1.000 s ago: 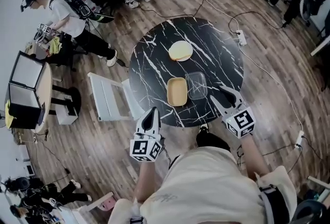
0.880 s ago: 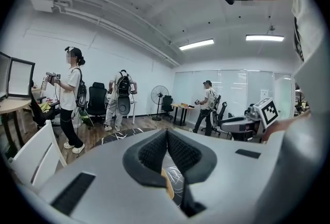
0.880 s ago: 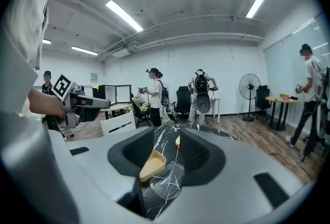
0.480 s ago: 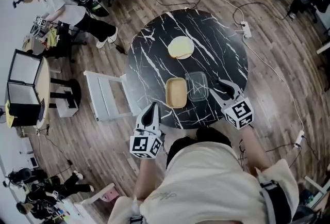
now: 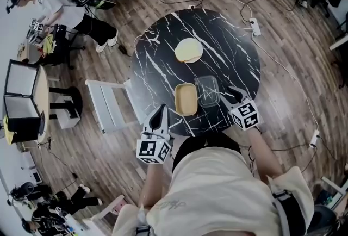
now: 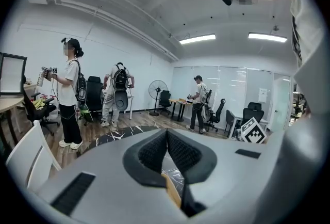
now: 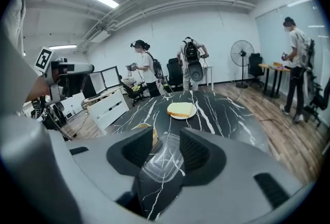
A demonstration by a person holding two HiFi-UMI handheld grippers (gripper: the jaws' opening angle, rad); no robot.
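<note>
Right hand-held gripper (image 5: 234,90) (spread) beside lid (image 5: 207,91).

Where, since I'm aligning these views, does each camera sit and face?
Head view: on the person's head, facing steeply down at the table, yellow tray and clear container; shirt, arms, left gripper and right gripper show.
Left gripper view: on the left gripper, facing past shut jaws across the table; shirt shows right.
Right gripper view: on the right gripper, facing through open jaws at the clear container and bread plate; shirt shows left.
Shared by head and right gripper views: bread plate.
</note>
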